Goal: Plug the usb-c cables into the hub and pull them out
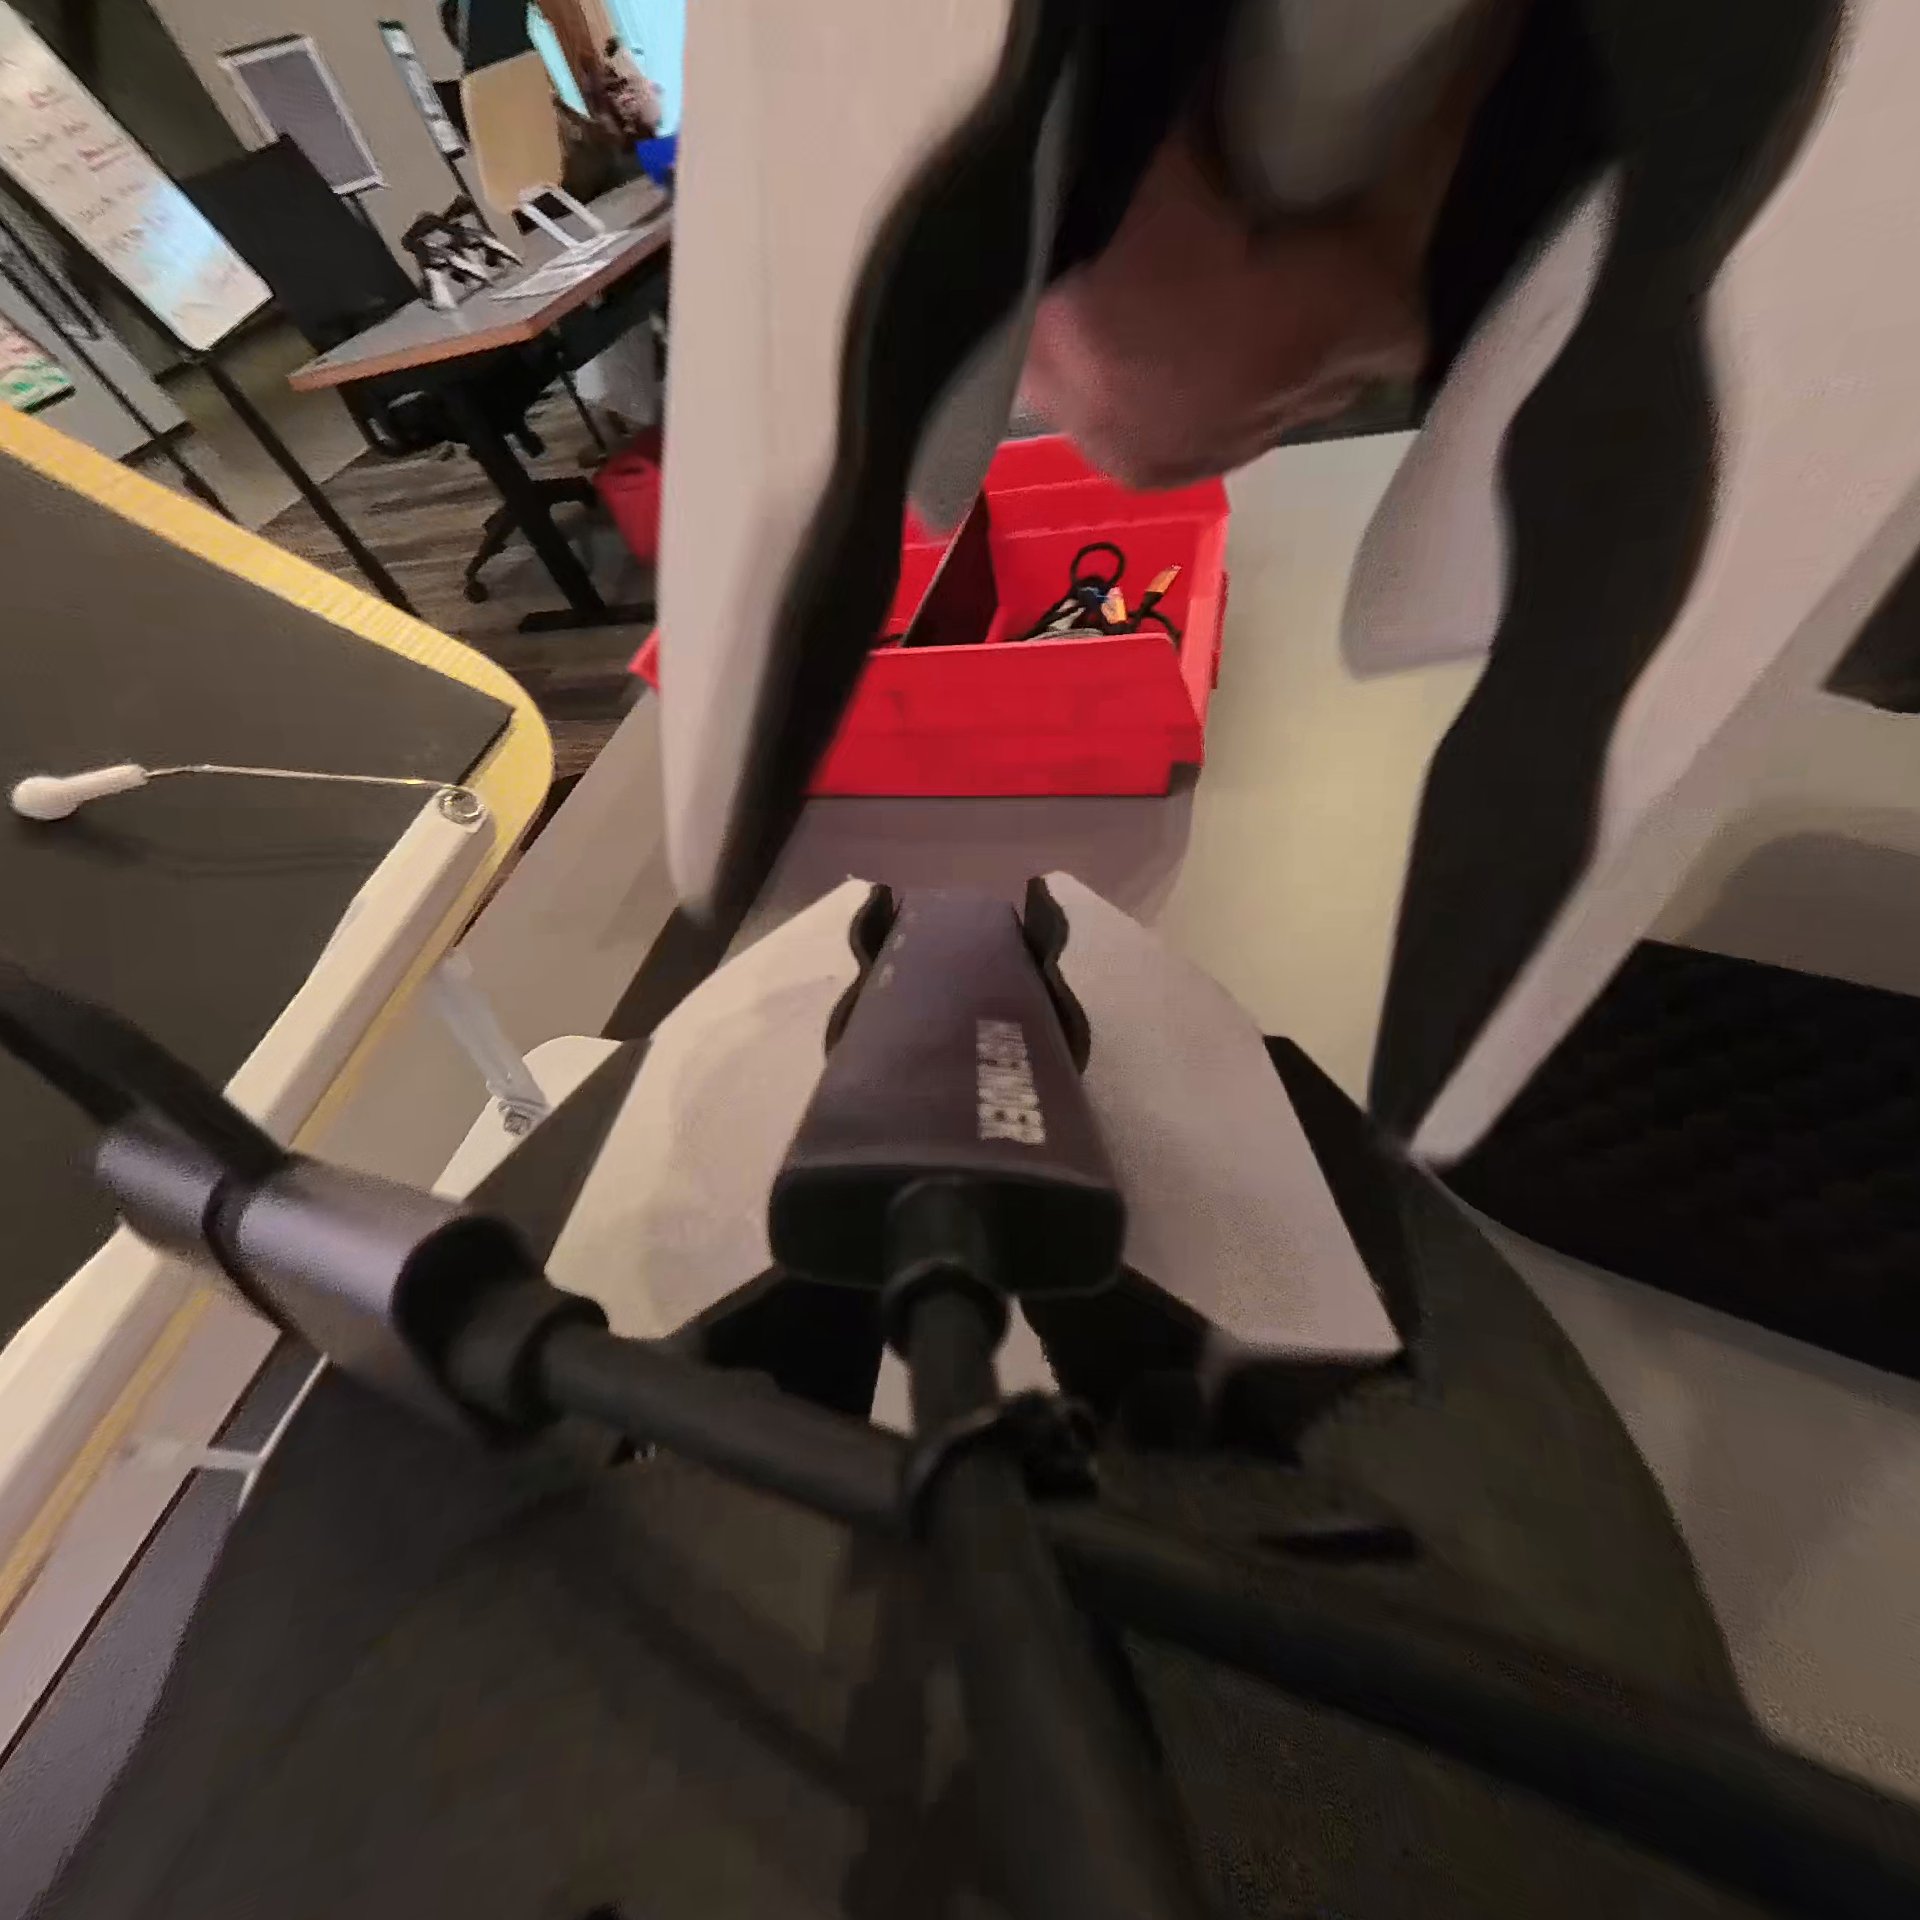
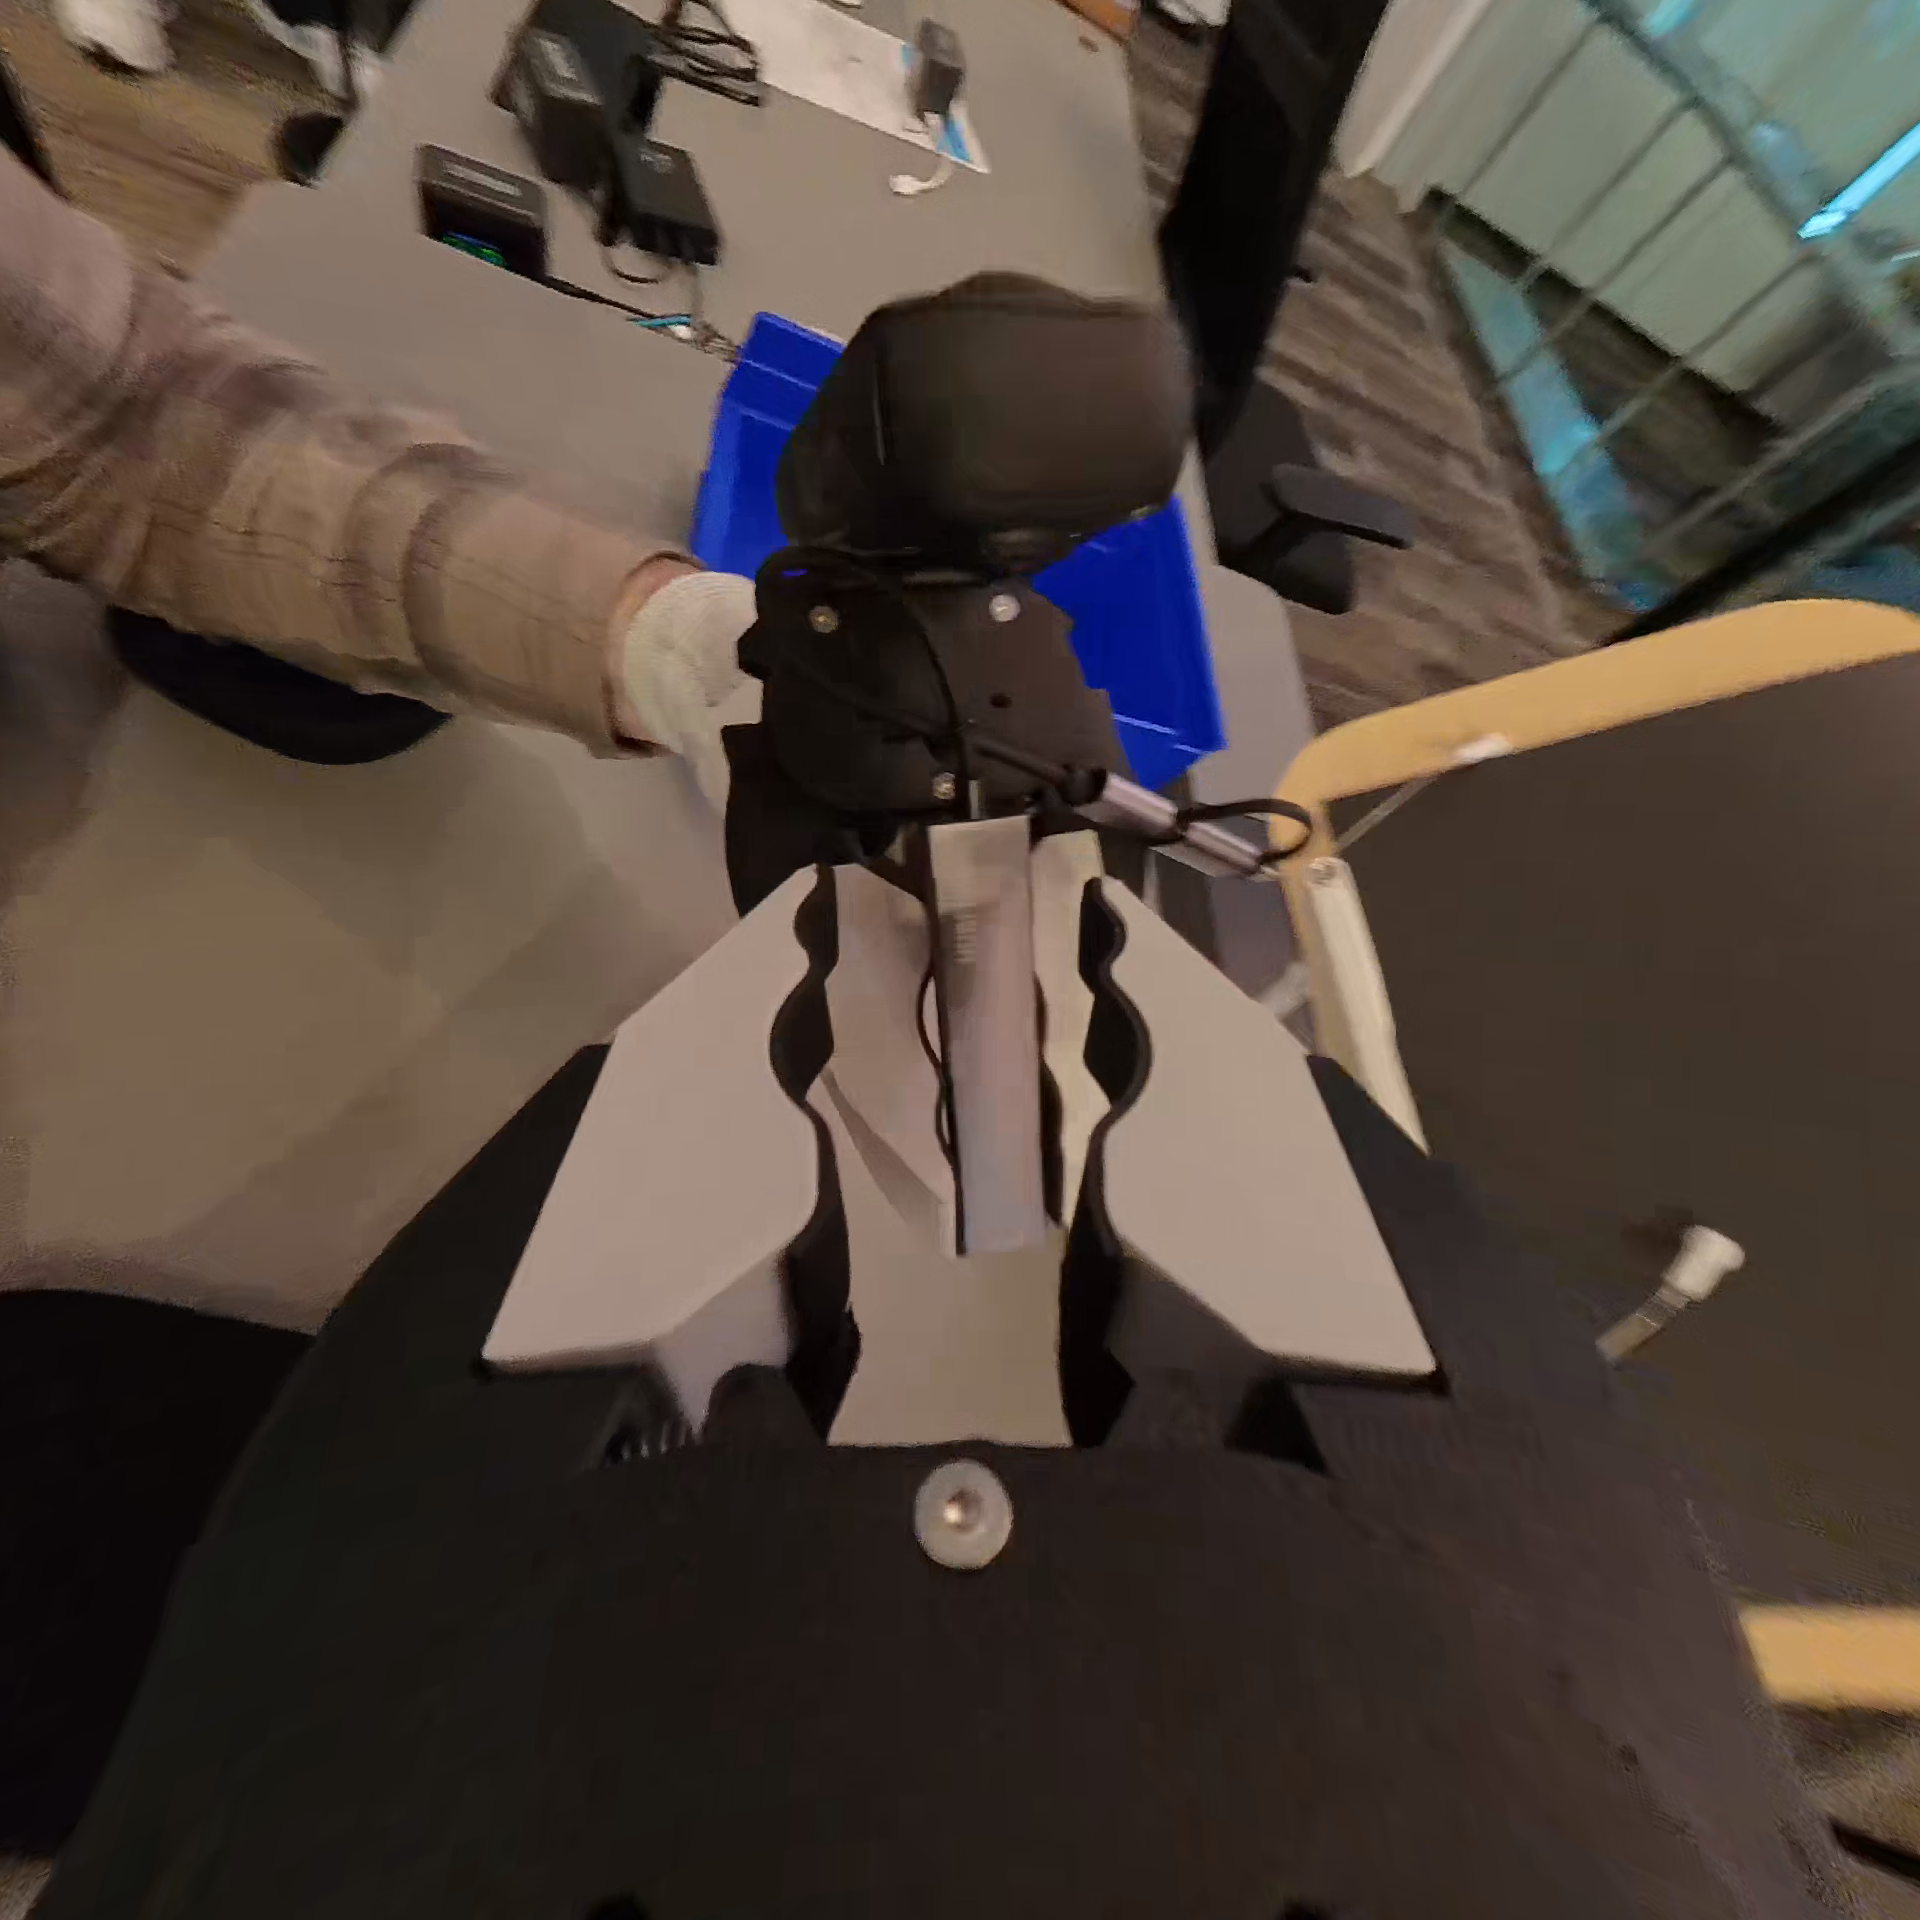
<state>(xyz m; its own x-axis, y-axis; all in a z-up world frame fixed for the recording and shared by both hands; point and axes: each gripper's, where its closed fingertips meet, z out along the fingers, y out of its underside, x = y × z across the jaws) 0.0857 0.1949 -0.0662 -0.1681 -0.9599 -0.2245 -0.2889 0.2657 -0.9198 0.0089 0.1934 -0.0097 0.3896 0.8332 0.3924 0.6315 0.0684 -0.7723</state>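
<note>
Left wrist view, item 1: left gripper (image 1: pixel 961 914), white fingers clamped on the dark grey hub (image 1: pixel 956 1070), which lies lengthwise between them with its lettered face up. Hub's own black cable (image 1: pixel 940 1340) leaves its near end at 6 o'clock and loops to a grey cylindrical plug housing (image 1: pixel 312 1236) at 8 o'clock.
Item 2: right gripper (image 1: pixel 1143 520), blurred, looming at 12 o'clock above the hub, jaws spread wide around nothing.
Item 3: red bin (image 1: pixel 1039 707) at 12 o'clock beyond the hub, holding tangled cables.
Item 4: black board with tan rim (image 1: pixel 520 717) at 9 o'clock, a white-tipped usb-c cable (image 1: pixel 73 795) lying on it.

Right wrist view, item 1: right gripper (image 2: pixel 961 904), jaws parted, empty; the hub (image 2: pixel 992 1049) shows in the gap beyond them, whether touched cannot be told.
Item 2: left gripper body (image 2: pixel 914 707), black, at 12 o'clock, gripped by a white-gloved hand (image 2: pixel 686 665).
Item 3: blue bin (image 2: pixel 1132 623) behind, at 12 o'clock.
Item 4: second white-tipped cable end (image 2: pixel 1683 1278) on the black board at 3 o'clock.
</note>
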